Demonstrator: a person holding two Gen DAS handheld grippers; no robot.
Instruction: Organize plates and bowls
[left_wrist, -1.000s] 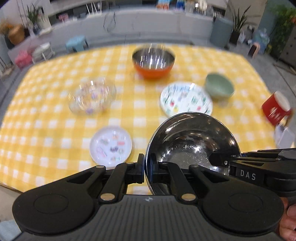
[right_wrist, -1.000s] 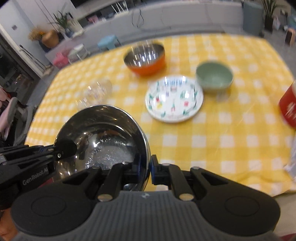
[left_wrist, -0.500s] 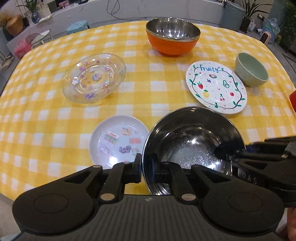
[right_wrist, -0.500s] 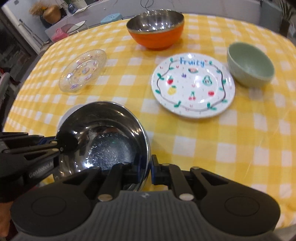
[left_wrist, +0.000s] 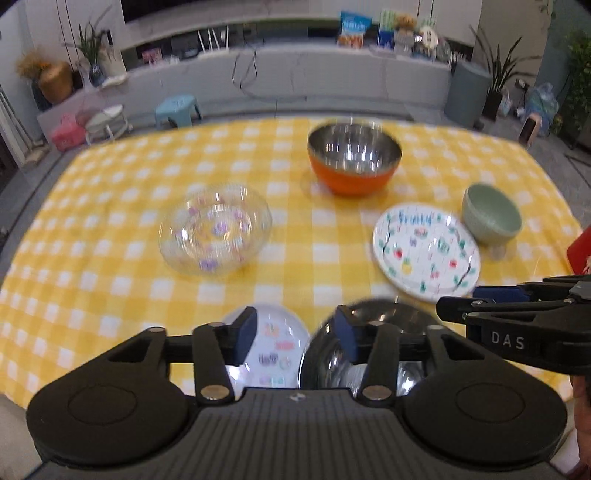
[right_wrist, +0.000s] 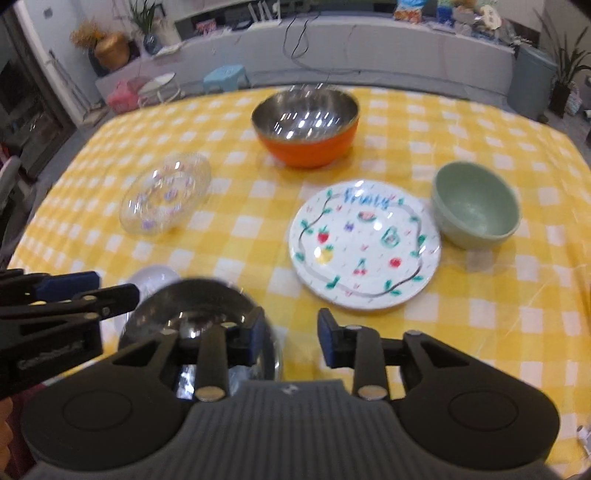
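We're letting go of the shiny steel bowl, set on the tabletop just beside the small white sticker plate. Both the left gripper and right gripper have fingers spreading apart, off its rim. Next we'd guess: back away cleanly, pick another dish.

Bare cloth runs up the table's middle between the glass dish and fruit plate. The orange bowl blocks its far end; a steel bowl blocks the near edge.

In front of me, a shiny steel bowl sits upright beside a small white sticker-patterned plate, near my fruit-painted plate.
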